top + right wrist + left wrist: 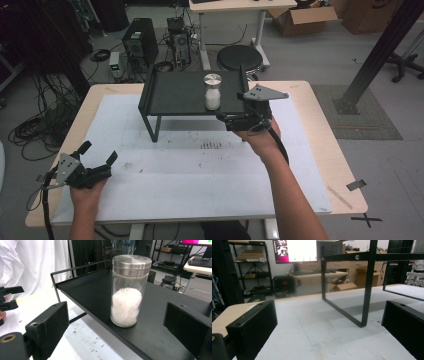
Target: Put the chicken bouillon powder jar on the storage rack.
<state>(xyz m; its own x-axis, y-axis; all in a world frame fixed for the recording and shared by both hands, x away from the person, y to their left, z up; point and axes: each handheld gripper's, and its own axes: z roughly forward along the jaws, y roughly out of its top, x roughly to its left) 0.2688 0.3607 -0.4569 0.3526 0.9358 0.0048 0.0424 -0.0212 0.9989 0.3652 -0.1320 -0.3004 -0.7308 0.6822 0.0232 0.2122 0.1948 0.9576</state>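
**Salt jar on the black shelf, right tool released**

The glass jar (130, 291), steel-capped and part filled with white grains, stood upright near the front edge of the black shelf (175, 97). The right tool (239, 120), jaws apart and clear of the jar, sat just before it. The left tool (97, 160), jaws also apart and empty, rested over the white-covered worktop (190, 185), well apart from the shelf.

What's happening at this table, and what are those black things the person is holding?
A person holds a two-jaw claw in each hand. The right claw is at the front edge of a black shelf, jaws open and apart from the glass shaker of white grains standing upright there; it is not gripped. The left claw waits open over the white mat, near the table's corner.
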